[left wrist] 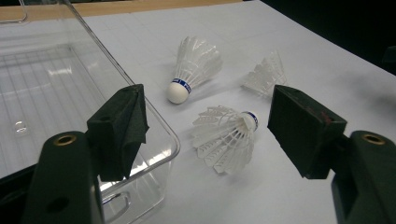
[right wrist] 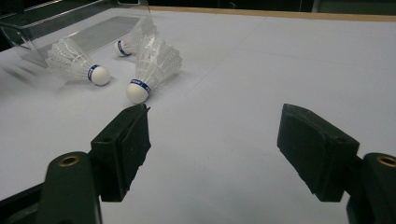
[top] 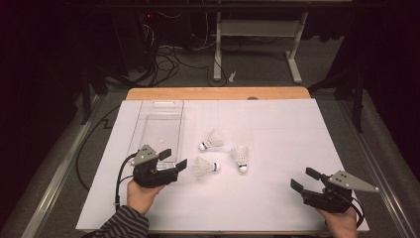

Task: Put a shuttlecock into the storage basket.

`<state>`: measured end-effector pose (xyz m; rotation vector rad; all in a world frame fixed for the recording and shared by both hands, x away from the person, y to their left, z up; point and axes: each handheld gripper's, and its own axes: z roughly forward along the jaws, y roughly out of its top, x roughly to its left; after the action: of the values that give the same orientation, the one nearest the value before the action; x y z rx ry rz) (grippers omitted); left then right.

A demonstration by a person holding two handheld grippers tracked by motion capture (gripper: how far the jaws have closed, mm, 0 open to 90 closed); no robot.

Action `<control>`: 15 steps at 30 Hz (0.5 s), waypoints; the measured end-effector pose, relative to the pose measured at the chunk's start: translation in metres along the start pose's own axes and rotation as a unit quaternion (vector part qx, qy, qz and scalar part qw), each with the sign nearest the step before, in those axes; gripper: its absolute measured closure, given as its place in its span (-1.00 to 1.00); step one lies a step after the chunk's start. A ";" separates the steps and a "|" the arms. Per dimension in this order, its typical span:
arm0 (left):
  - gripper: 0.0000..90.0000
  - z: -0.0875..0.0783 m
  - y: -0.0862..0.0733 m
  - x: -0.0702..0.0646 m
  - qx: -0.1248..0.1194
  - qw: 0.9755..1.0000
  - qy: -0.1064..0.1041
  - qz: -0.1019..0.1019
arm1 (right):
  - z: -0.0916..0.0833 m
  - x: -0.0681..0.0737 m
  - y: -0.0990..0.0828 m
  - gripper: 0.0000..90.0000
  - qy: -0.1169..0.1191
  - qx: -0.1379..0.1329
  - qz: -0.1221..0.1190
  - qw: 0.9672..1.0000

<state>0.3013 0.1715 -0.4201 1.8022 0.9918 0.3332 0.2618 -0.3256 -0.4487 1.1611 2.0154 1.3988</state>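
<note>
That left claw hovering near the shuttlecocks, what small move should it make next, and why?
Probably ease forward and down until the nearest shuttlecock lies between its jaws, then close. The left claw is open and aimed at that shuttlecock, which lies on its side on the white table just beyond the jaws, untouched. The clear plastic box sits right beside it, seemingly the destination.

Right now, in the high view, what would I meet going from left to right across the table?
Left black tool → nearest white feather shuttlecock → white shuttlecock with cork pointing down → right black tool.
</note>
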 end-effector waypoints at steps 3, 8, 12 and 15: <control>-0.35 0.002 0.002 -0.001 -0.001 1.000 -0.002 0.000 | 0.000 0.000 0.000 -0.42 0.000 0.000 -0.001 1.000; -0.35 0.008 0.005 -0.004 0.002 1.000 -0.006 0.003 | 0.000 0.000 0.000 -0.42 0.000 0.000 0.000 1.000; -0.35 0.012 0.008 -0.007 0.004 1.000 -0.009 0.004 | 0.000 0.000 0.000 -0.42 0.000 0.000 -0.001 1.000; -0.34 0.015 0.010 -0.008 0.003 1.000 -0.012 0.007 | 0.000 0.000 0.000 -0.42 0.000 0.000 -0.001 1.000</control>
<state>0.3099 0.1542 -0.4163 1.8155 0.9659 0.3172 0.2619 -0.3254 -0.4487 1.1577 2.0161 1.3989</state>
